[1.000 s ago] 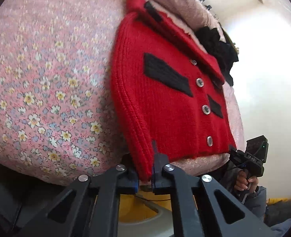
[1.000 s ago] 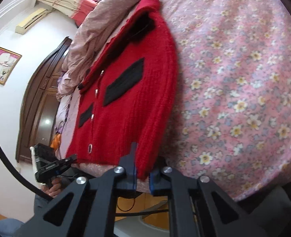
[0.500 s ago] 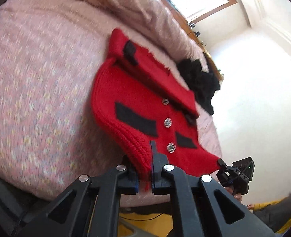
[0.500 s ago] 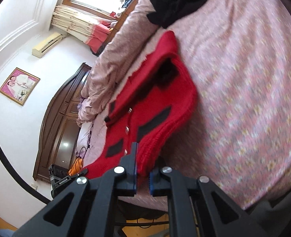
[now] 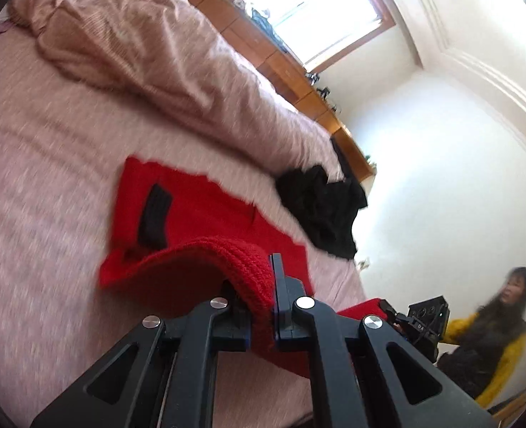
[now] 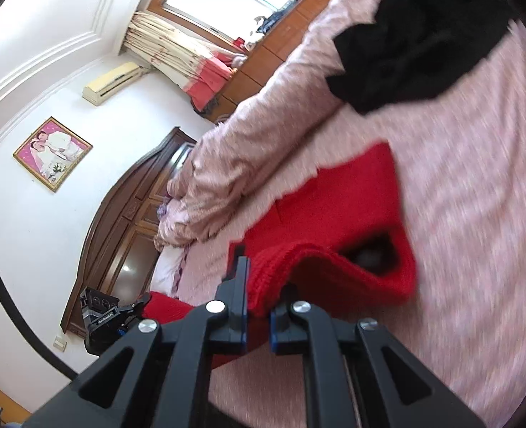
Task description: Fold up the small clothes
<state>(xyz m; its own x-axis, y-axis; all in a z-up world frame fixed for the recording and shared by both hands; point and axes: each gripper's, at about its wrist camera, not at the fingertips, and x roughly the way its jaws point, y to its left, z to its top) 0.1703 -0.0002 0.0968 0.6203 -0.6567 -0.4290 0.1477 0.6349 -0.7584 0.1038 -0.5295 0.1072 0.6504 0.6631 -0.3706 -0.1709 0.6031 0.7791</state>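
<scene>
A red knitted cardigan with black patches lies on the pink bed, its near hem raised off the cover and curling back over the body. My left gripper is shut on one corner of that ribbed hem. My right gripper is shut on the other hem corner of the red cardigan. Each gripper shows in the other's view: the right gripper at the lower right, the left gripper at the lower left. The cardigan's buttons are hidden under the lifted fold.
A crumpled black garment lies beyond the cardigan, also the black garment at top right. A bunched pink quilt runs along the far side of the bed. A person in a yellow sleeve sits at the right edge.
Both grippers have risen and moved forward over the bed, carrying the cardigan's hem up and over its body. The flat front with buttons is now covered by the fold.
</scene>
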